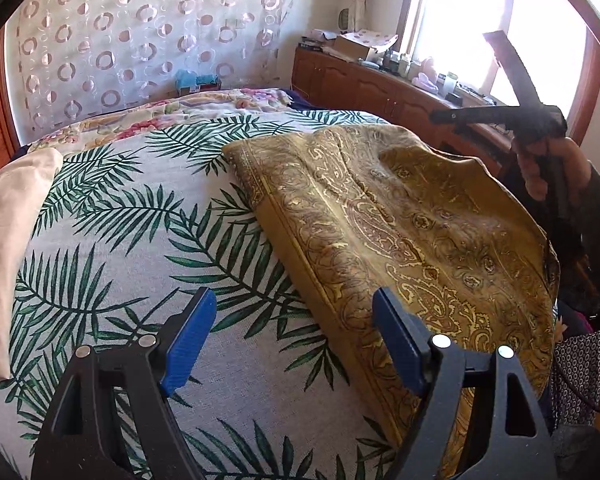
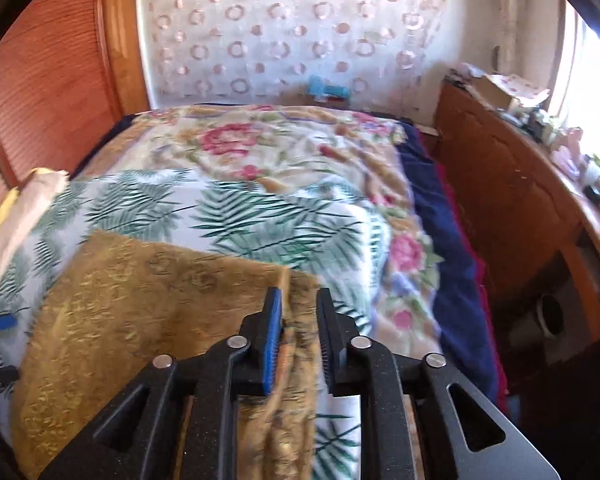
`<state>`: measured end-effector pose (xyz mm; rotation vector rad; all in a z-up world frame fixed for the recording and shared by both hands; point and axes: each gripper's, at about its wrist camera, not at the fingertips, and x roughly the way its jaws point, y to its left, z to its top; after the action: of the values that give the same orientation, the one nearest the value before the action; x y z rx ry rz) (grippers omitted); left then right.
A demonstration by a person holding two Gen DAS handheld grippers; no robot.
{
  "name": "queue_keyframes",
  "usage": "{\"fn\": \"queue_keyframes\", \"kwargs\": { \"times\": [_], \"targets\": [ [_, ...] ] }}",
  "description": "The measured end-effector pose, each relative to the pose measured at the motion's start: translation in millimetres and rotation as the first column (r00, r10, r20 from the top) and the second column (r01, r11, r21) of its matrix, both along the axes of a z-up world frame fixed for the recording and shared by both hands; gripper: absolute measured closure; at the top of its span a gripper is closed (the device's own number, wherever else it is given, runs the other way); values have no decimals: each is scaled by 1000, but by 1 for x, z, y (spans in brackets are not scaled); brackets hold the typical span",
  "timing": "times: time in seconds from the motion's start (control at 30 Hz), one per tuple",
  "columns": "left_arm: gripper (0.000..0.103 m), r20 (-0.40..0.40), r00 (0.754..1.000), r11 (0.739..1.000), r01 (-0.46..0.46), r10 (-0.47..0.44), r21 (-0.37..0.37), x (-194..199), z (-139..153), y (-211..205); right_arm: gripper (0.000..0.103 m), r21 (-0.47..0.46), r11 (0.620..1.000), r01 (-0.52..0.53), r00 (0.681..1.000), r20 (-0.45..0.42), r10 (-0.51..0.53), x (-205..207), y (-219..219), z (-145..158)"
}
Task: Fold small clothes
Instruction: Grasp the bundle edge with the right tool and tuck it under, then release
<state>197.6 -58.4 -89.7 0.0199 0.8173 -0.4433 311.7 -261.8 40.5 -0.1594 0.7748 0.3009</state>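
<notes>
A mustard-yellow paisley cloth [image 1: 400, 232] lies partly folded on the palm-leaf bedspread [image 1: 132, 216]. My left gripper [image 1: 296, 340] is open and empty, low over the bedspread at the cloth's left edge. In the right wrist view the same cloth [image 2: 140, 300] spreads to the left, and a bunched edge of it [image 2: 296, 344] runs between the pads of my right gripper [image 2: 298, 340], which is closed down on it. The right gripper and the hand holding it also show in the left wrist view [image 1: 540, 132], raised at the cloth's far right edge.
A cream pillow [image 1: 12, 248] lies at the bed's left side. A floral blanket [image 2: 268, 148] covers the far end of the bed. A wooden cabinet [image 2: 512, 208] with clutter on top runs along the right under the window. A circle-patterned curtain [image 1: 140, 32] hangs behind.
</notes>
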Motion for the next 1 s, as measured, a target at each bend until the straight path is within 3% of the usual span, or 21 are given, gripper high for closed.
{"fn": "queue_keyframes", "kwargs": {
  "times": [0.07, 0.2, 0.4, 0.43, 0.47, 0.5, 0.53, 0.63, 0.7, 0.87, 1.0],
  "targets": [
    [22, -5, 1000, 1000, 5, -5, 10, 1, -1, -4, 62, -22, 999, -38, 999, -40, 37, -2, 5, -8],
    [22, -25, 1000, 1000, 12, -12, 25, 3, -5, -9, 61, -91, 995, -50, 996, -73, 44, 3, 14, -26],
    [22, -68, 998, 999, 11, -8, 43, 9, -11, -13, 61, -12, 999, -47, 991, -126, 45, 39, 7, -30],
    [22, -65, 998, 999, 12, -9, 45, 9, -10, -12, 65, -11, 999, -51, 989, -137, 49, 42, 9, -31],
    [22, -66, 998, 999, 12, -9, 47, 9, -10, -12, 74, -13, 998, -61, 987, -147, 58, 45, 9, -29],
    [21, -66, 998, 999, 12, -9, 49, 9, -10, -13, 94, -18, 997, -80, 985, -157, 76, 49, 12, -31],
    [21, -66, 998, 999, 12, -9, 49, 8, -10, -13, 97, -34, 995, -98, 985, -146, 92, 47, 14, -29],
    [21, -67, 998, 999, 12, -9, 50, 8, -10, -13, 99, -75, 986, -148, 988, -53, 145, 36, 12, -13],
    [21, -67, 998, 999, 13, -10, 52, 8, -10, -13, 99, -70, 991, -115, 993, -21, 114, 35, 5, -6],
    [20, -66, 998, 998, 13, -10, 54, 8, -10, -13, 99, -121, 993, 8, 1000, -10, -9, 42, -9, -7],
    [21, -63, 998, 999, 8, -4, 54, 7, -10, -12, 99, -61, 998, 34, 999, -14, -35, 34, -20, -3]
  ]
}}
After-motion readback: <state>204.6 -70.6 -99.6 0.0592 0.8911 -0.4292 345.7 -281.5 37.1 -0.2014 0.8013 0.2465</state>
